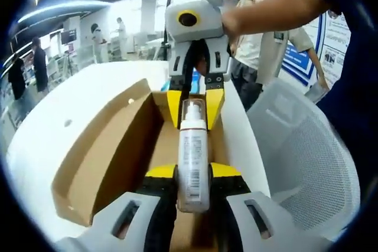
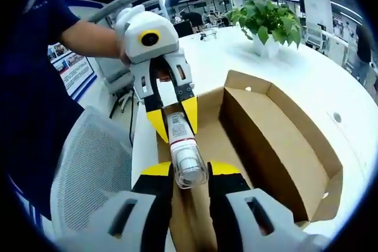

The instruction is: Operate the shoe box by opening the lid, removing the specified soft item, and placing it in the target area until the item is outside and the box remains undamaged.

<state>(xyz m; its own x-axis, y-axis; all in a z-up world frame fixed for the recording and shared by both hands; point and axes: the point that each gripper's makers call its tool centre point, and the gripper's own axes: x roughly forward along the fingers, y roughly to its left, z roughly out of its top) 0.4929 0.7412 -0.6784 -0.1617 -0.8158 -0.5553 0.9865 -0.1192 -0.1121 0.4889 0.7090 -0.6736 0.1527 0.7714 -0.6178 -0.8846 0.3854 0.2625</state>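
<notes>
In the left gripper view, the open cardboard shoe box [image 1: 112,163] lies on the white table [image 1: 71,104], its lid flap standing up at the left. Over the box a slim white bottle [image 1: 194,157] is held at both ends: the left gripper [image 1: 194,176] is clamped on its base, and the right gripper [image 1: 195,100] pinches the cap end. The label print is too small to read. To the right stands a mesh chair [image 1: 307,157].

In the right gripper view, the left gripper [image 2: 172,113] grips the far end and the right gripper [image 2: 190,172] the clear cap; a potted plant [image 2: 266,25] stands beyond.
</notes>
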